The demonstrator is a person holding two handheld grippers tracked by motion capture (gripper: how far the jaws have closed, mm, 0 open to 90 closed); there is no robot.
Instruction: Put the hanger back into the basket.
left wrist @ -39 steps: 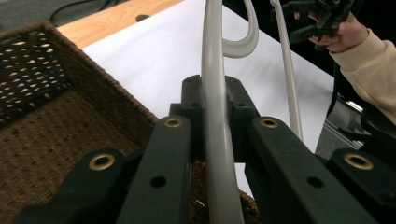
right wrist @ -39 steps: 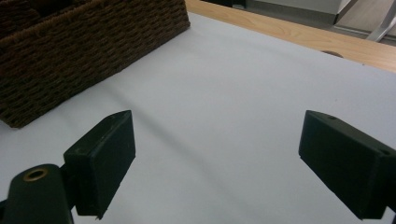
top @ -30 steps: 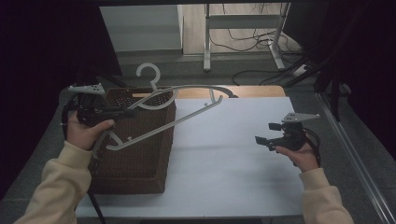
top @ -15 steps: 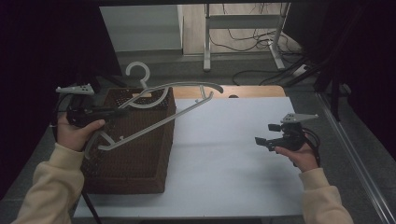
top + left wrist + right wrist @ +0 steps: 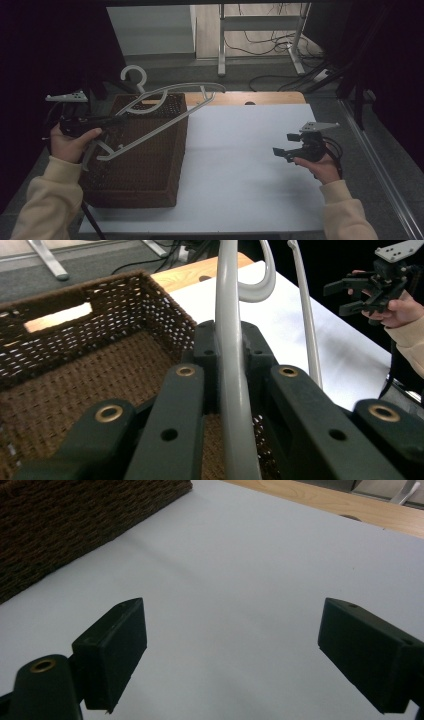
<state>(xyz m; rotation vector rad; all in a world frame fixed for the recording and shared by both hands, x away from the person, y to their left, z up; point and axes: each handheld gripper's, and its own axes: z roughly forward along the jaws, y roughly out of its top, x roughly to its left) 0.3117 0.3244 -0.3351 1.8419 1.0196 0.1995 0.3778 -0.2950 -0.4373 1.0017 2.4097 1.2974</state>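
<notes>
High view: your left gripper (image 5: 107,121) is clamped on one arm of a grey clothes hanger (image 5: 165,107), holding it in the air above the open top of the brown wicker basket (image 5: 150,175). The hanger's long axis runs from about 8 o'clock, low by your left hand (image 5: 72,142), to about 2 o'clock, where its far shoulder juts past the basket's rim over the white table cover (image 5: 240,170). The hook points toward 11 o'clock, out beyond the basket's back edge. Your right gripper (image 5: 282,151) rests at 3 o'clock from the basket, well apart from hanger and basket alike; the left hand is plainly the nearer one.

Left gripper view: the black jaws are closed tight on the hanger's grey bar (image 5: 230,390), which rises straight toward 12 o'clock between them. The basket's woven floor (image 5: 75,390) lies below and toward 10 o'clock, with nothing on the part you can see. Your right hand and its gripper (image 5: 367,287) sit far off at 2 o'clock.

Right gripper view: the jaws stand wide apart with nothing between them, only the white cover (image 5: 240,580) beneath. The basket's side wall (image 5: 75,520) lies at 10 o'clock.

Judged from this, the hanger is too long to drop in flat as it lies; lowering it calls for tipping its near end down into the basket.
</notes>
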